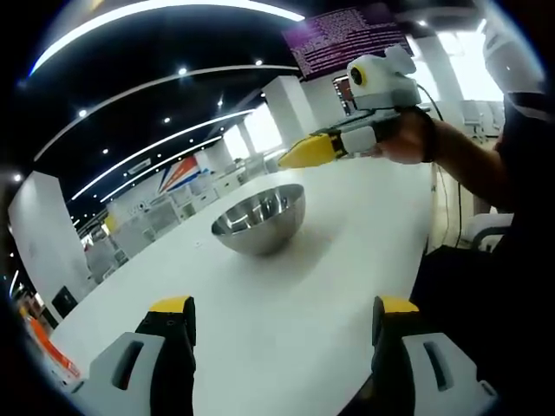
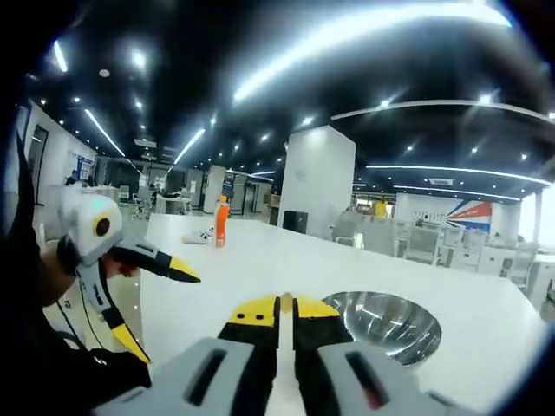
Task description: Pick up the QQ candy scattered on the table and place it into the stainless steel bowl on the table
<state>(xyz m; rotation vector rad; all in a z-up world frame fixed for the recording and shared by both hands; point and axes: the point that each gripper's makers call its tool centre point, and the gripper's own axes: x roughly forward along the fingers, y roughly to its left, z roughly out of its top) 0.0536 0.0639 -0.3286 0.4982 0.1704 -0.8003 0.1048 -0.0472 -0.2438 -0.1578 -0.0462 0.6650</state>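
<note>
The stainless steel bowl (image 1: pixel 260 236) stands on the white table (image 1: pixel 355 217), ahead of my left gripper (image 1: pixel 282 310), whose yellow-tipped jaws are spread wide with nothing between them. Beyond the bowl and above the table hovers my right gripper (image 1: pixel 305 153), held by a hand, its yellow tips pressed together. In the right gripper view, the right gripper (image 2: pixel 286 310) is shut with no candy seen between the tips, and the bowl (image 2: pixel 381 302) lies just right of it. The left gripper (image 2: pixel 158 305) shows open at the left.
An orange bottle (image 2: pixel 222 223) stands far down the table (image 2: pixel 260 260) with small pale items (image 2: pixel 198 236) beside it. The person's dark sleeve (image 1: pixel 486 173) and body fill the right side. Office desks and pillars stand beyond the table.
</note>
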